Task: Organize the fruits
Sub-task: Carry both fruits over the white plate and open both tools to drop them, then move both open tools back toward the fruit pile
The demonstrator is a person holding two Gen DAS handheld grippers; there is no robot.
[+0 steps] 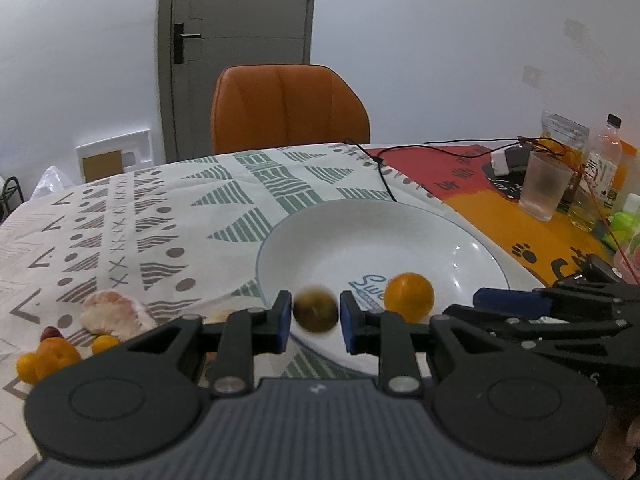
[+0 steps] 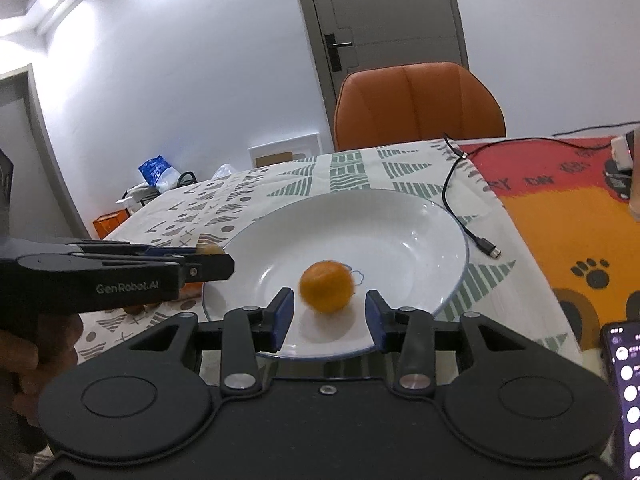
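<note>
Centrally, the white plate (image 1: 460,236) served as the landmark, resting on the patterned tablecloth (image 1: 120,240). At its near rim, the left gripper (image 1: 315,312) framed a dark, blurred fruit (image 1: 315,309) between its blue pads; the jaws stood narrowly apart at about the fruit's width, and whether they gripped it or had let it go could not be told from the blur. Over the plate's near edge, the right gripper (image 2: 328,316) had its jaws wide apart and held nothing, with the orange (image 2: 327,286) lying free in the plate's well just beyond the fingertips. Off the plate to its left lay the remaining fruits (image 1: 52,356) and a peeled citrus piece (image 1: 114,314), still to be gathered. For a clean deposit, the dark fruit would best be released low over the well, clear of the orange, so it neither rolled out nor knocked its neighbour.
</note>
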